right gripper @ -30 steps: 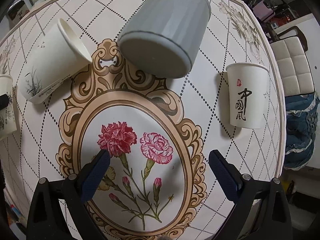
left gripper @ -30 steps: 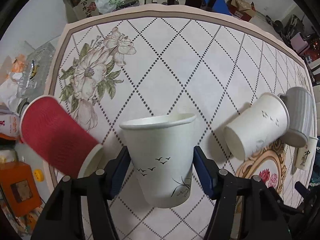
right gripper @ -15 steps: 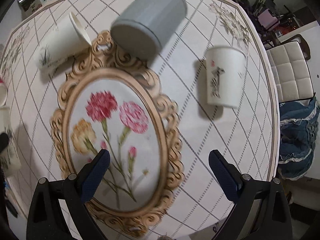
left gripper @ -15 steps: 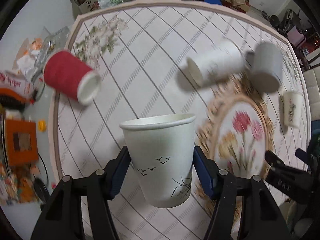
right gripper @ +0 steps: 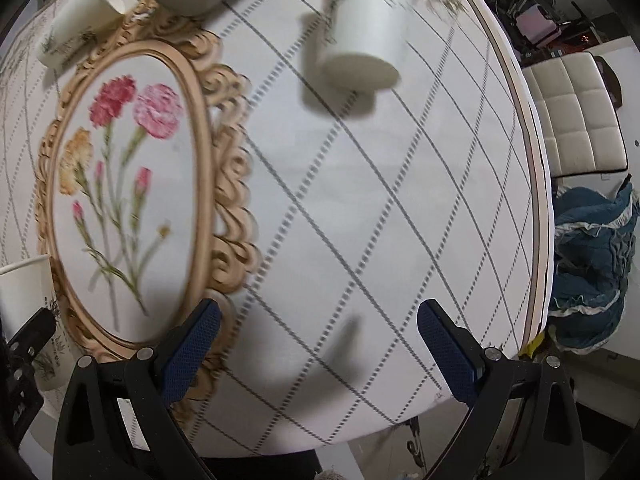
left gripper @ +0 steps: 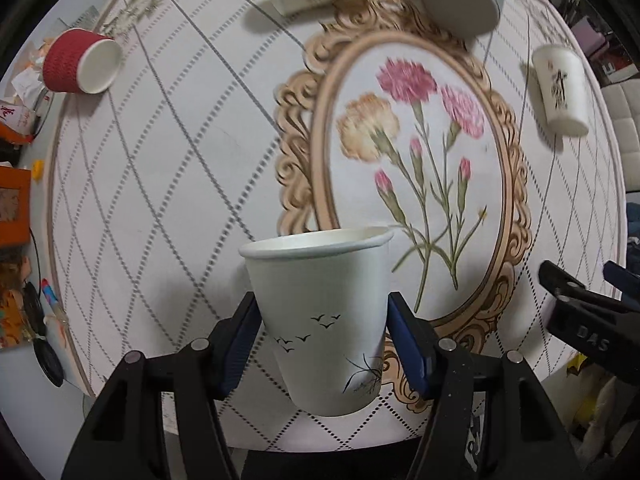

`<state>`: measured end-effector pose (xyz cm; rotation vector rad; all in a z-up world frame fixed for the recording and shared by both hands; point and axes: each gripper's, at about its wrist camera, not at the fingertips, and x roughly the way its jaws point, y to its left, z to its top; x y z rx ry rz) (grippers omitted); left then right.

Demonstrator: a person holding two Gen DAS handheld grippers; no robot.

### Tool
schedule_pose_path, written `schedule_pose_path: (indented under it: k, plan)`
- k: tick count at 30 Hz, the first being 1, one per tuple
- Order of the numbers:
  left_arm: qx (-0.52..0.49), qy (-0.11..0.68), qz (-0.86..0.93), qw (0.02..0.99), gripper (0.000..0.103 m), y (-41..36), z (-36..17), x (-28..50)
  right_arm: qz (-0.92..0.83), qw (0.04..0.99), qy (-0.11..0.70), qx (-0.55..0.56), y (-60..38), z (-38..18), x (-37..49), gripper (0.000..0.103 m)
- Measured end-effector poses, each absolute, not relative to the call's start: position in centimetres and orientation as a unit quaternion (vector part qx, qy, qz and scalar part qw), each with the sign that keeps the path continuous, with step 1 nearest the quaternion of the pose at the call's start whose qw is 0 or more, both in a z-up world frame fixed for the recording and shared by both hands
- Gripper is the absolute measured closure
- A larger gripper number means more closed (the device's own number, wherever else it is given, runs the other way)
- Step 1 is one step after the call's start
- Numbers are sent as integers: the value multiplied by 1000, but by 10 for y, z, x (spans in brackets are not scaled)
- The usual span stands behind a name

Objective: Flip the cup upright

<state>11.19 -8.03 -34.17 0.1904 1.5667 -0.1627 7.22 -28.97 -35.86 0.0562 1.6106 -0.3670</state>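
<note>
A white paper cup [left gripper: 320, 316] printed with small black birds and a grass sprig; upright, open mouth upward, rim rolled; raised over the near edge of the worktop [left gripper: 180, 152], beside its oval flower print.

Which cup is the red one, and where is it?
The red ribbed cup lies on its side at the table's far left edge, white inside showing. The other cups are white or grey.

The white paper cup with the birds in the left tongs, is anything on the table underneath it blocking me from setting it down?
Nothing visible does. The white paper cup with bird print hangs over bare patterned tablecloth; every other cup sits near the far edges.
</note>
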Motion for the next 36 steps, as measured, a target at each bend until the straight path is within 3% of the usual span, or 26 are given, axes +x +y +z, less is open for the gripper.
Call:
schedule_pose_path:
  k: [6,8,10,12,25,36]
  plan:
    - [87,708,-72,697,39,-90,-359,112,-166,677,717,23,-309,-364,64,3]
    - [85,708,-72,697,30,-92,-363,113,-166,679,715,21,-313,-364,62,3]
    - [87,707,-68,699,8,-92,-367,116,-166,681,713,21,-317,-364,63,3]
    - [86,706,-68,700,5,-93,-370,114,-167,682,711,20,-319,-363,62,3]
    - [77,695,-59,713,4,-120,-357,99,-165,690,705,24,-326,-356,66,3]
    - [56,623,-16,780,4,-83,-250,86,-157,696,699,48,-326,-347,68,3]
